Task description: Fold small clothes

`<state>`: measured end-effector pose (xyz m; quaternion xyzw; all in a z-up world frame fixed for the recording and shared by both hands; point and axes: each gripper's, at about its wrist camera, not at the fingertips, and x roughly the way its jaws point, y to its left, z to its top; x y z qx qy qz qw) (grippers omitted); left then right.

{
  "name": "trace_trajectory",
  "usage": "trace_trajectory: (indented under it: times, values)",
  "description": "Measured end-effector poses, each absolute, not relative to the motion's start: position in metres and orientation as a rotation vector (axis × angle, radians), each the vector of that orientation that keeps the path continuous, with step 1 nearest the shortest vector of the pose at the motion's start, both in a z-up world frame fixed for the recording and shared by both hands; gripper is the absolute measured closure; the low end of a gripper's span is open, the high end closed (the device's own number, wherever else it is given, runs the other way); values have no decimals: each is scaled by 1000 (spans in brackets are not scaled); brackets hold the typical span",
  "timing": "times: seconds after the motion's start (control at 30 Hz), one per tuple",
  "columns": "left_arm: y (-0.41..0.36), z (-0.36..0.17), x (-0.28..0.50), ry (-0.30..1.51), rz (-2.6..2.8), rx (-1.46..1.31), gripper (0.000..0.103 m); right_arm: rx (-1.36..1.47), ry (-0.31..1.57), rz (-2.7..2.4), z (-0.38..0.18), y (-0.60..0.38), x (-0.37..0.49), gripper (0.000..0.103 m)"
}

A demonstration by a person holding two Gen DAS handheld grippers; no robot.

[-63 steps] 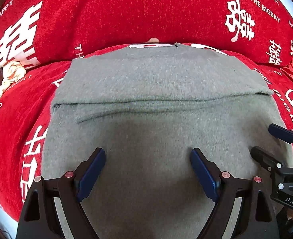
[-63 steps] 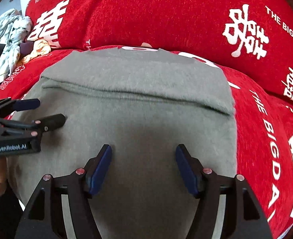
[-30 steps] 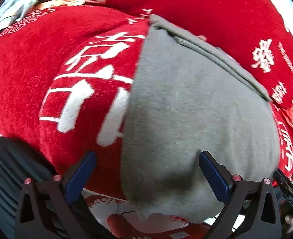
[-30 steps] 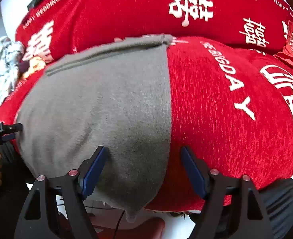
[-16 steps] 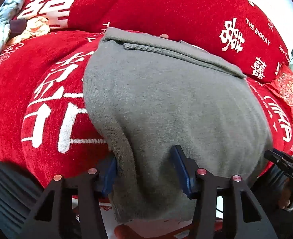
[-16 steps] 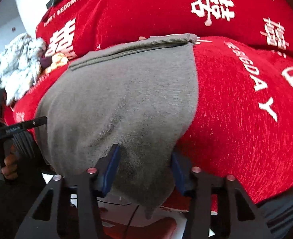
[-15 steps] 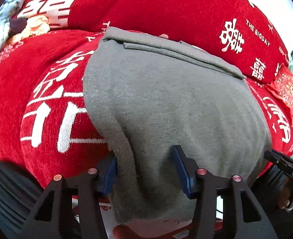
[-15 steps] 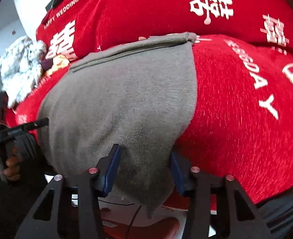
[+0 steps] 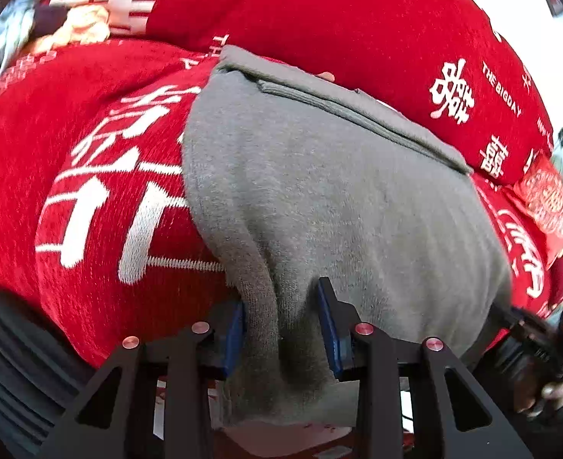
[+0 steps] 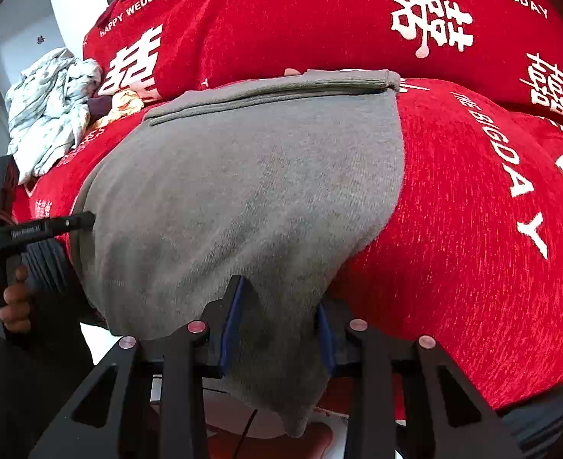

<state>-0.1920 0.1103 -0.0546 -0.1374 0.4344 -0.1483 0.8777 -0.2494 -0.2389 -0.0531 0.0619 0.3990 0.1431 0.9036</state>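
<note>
Cloth [image 9: 338,199] in grey hangs at 6 o'clock; left gripper [image 9: 281,325] and right gripper [image 10: 277,325] each clamp one near corner, probably to fold it toward 12 o'clock.

Both fisheye views sit low at the near edge, very close, looking forward and slightly up across the grey garment [image 9: 338,199] toward the far red backrest [image 9: 338,19]. The left view covers its left near corner, the right view [image 10: 243,191] its right; they share the whole garment.
</note>
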Motion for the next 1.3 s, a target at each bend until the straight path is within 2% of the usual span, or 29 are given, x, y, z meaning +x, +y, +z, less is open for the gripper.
trace_trajectory:
  times: [0.17, 0.27, 0.33, 0.43, 0.47, 0.5, 0.57, 0.6, 0.63, 0.67, 0.87, 1.03, 1.13, 1.3]
  values:
    - [107, -54, -195, 908, -298, -256, 66, 144, 822, 304, -55, -242, -253, 63]
    - [123, -56, -195, 922, -323, -357, 41, 175, 824, 319, -55, -247, -254, 60]
    - [126, -58, -195, 927, -299, -375, 41, 191, 826, 327, -57, -249, -252, 59]
    - [130, -60, -194, 924, -309, -402, 41, 193, 825, 346, -57, -247, -252, 51]
    - [130, -60, -194, 926, -306, -399, 51, 183, 825, 344, -57, -245, -253, 51]
    - [128, -61, -194, 921, -285, -379, 74, 175, 825, 339, -57, -244, -253, 51]
    - [126, -60, -193, 919, -291, -363, 86, 148, 829, 323, -57, -239, -253, 52]
    - [125, -59, -192, 919, -298, -363, 88, 134, 829, 315, -56, -236, -253, 62]
    - [124, -58, -192, 920, -295, -356, 88, 106, 831, 291, -56, -234, -253, 70]
    - [124, -57, -192, 920, -295, -350, 89, 93, 833, 276, -55, -233, -252, 92]
    - [132, -35, -190, 876, -345, -391, 91, 208, 809, 356, -39, -252, -254, 94]
    - [126, 12, -172, 761, -382, -350, 91, 366, 681, 424, -4, -277, -242, 94]
    - [116, 32, -146, 728, -375, -314, 91, 361, 634, 404, 11, -282, -223, 94]
    - [114, 7, -88, 836, -332, -351, 91, 346, 668, 339, 5, -283, -177, 94]
